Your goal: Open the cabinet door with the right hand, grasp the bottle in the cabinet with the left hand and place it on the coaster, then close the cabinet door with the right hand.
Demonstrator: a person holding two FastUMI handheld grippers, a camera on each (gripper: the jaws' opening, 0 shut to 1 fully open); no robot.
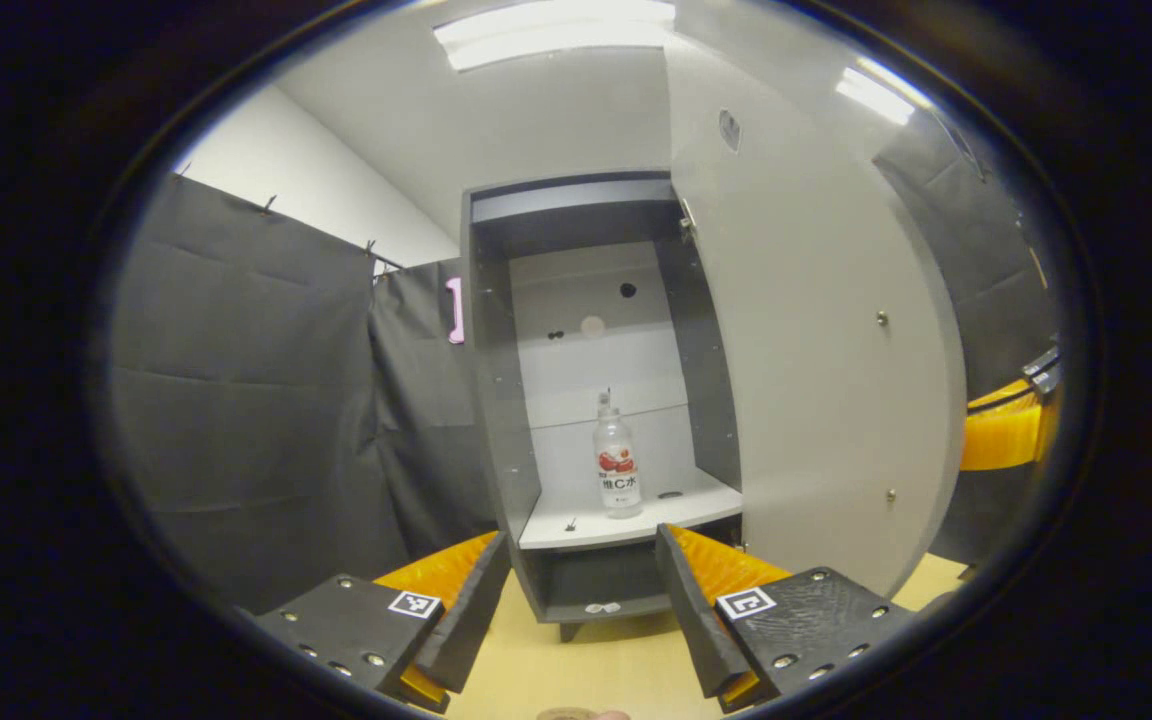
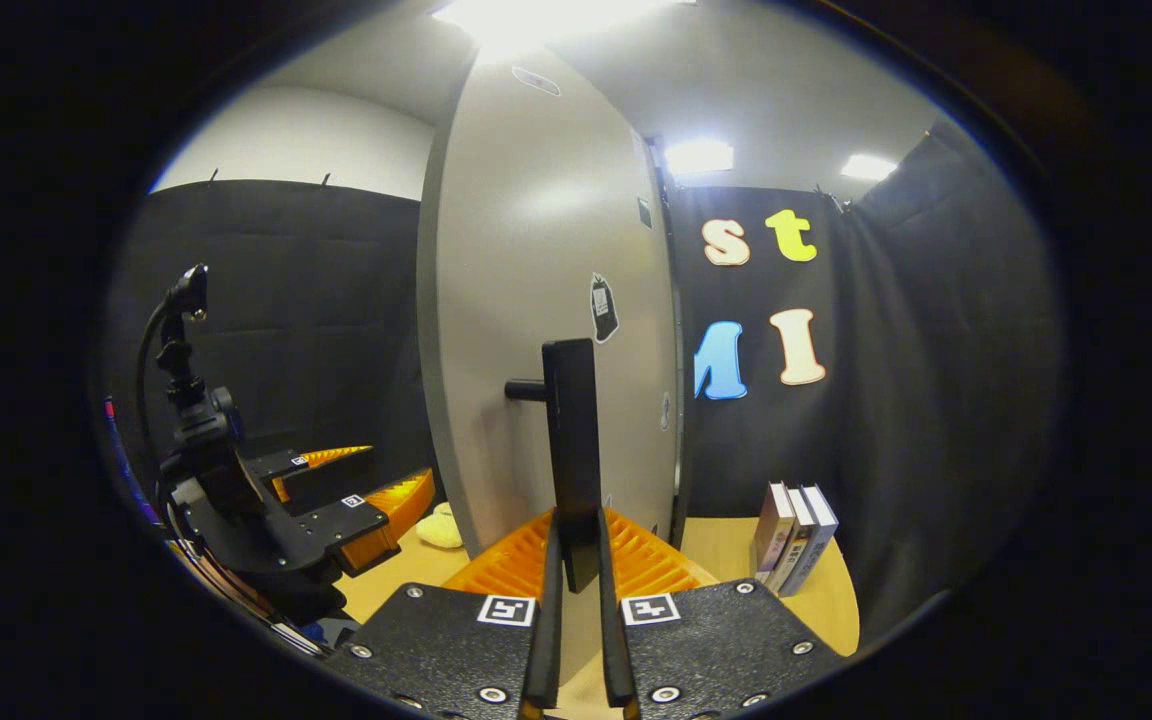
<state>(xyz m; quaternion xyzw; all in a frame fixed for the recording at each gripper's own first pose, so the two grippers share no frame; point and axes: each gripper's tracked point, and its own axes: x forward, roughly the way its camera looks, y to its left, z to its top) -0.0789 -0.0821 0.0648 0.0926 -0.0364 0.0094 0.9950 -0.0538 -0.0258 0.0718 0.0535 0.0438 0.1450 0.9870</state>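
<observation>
The bottle (image 1: 616, 460) is standing upright on the lower shelf (image 1: 576, 525) inside the cabinet (image 1: 496, 400), towards the back, w/ bare shelf on both sides. It's clear plastic w/ a printed label round the lower body and a small cap, so prob. light, a bit squashy if squeezed hard, and smooth enough to be slippery. Contents level is hard to read. Best hold looks like mid-body at or just above the label, fingers either side, w/ gentle pressure; the neck is too thin and a top-heavy grab could be tipping it.

The left tool (image 1: 581, 590) is hanging released, fingers spread wide, in front of the cabinet and aiming at the shelf, well apart from the bottle. The right tool (image 2: 576, 590) is clenched on the dark bar handle (image 2: 571, 450) of the cabinet door (image 2: 546, 300), both fingers pressing its lower end, holding the door swung open.

Around: the open door is standing just right of the shelf opening in the left gripper view, narrowing the approach on that side; the cabinet's left wall is doing the same opp. Small dark bits are lying on the shelf front. Books (image 2: 794, 535) are standing on the bench (image 2: 826, 600) beyond the door, out of the way. The coaster can't be told for sure.
</observation>
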